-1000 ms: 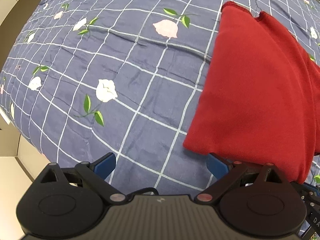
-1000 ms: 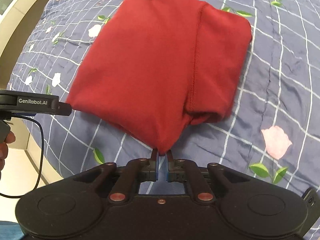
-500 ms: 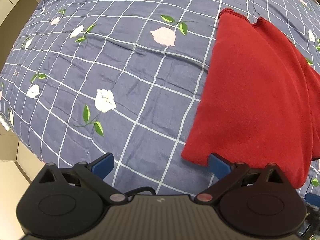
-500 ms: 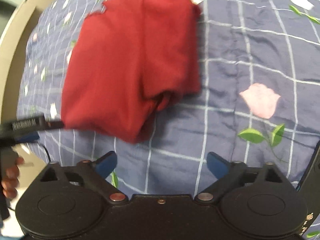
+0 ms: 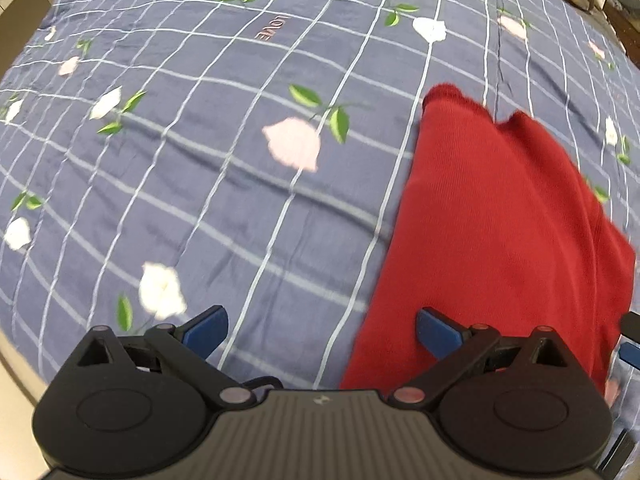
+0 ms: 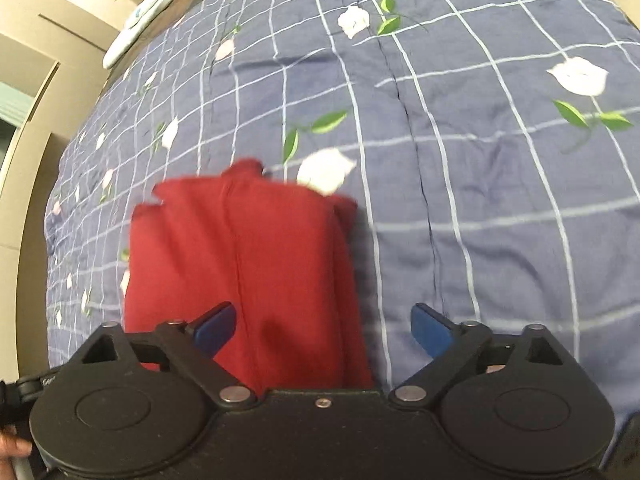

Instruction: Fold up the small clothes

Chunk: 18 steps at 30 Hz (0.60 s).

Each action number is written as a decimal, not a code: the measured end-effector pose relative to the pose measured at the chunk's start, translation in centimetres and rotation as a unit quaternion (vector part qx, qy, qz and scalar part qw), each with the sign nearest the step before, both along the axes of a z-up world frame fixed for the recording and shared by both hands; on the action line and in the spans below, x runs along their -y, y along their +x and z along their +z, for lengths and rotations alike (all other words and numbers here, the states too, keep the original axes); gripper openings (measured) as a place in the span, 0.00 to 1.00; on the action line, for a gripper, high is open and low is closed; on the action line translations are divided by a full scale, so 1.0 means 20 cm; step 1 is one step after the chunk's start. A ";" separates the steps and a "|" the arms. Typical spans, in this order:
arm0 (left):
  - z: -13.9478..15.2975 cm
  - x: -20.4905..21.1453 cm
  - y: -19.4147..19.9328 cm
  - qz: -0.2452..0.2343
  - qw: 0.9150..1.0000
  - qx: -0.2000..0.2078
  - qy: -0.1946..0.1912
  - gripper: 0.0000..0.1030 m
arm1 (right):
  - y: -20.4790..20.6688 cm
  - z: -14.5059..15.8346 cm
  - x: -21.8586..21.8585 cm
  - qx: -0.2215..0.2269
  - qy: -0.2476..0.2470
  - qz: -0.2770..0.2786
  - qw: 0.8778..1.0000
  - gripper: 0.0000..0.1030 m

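Red garment (image 5: 500,232) folded flat | left tongs (image 5: 322,330) spread | right tongs (image 6: 323,326) spread above it

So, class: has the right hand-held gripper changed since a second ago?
Yes. The right hand-held gripper was shut on the red garment's near edge; now its jaws stand wide open, and the garment lies released on the floral quilt.

Red garment (image 5: 496,216) is showing matt, fine-ribbed knit cloth; bedspread (image 5: 224,184) is showing soft, slightly creased, matt quilted fabric.
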<state>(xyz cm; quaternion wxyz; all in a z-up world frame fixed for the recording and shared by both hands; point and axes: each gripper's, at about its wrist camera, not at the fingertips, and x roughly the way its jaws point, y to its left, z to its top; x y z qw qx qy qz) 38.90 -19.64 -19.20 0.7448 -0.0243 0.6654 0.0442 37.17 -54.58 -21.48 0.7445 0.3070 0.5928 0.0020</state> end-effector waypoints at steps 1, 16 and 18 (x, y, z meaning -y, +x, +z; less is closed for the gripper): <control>-0.01 0.00 0.03 0.000 1.000 0.000 -0.007 0.99 | 0.02 -0.01 0.00 -0.002 0.003 -0.002 1.000 0.83; -0.08 0.04 0.17 -0.019 0.991 -0.030 -0.129 0.79 | 0.09 -0.11 -0.08 -0.027 0.007 -0.014 0.999 0.36; -0.08 0.04 0.18 -0.022 0.989 -0.032 -0.142 0.70 | 0.09 -0.09 -0.10 -0.026 0.002 -0.012 1.000 0.28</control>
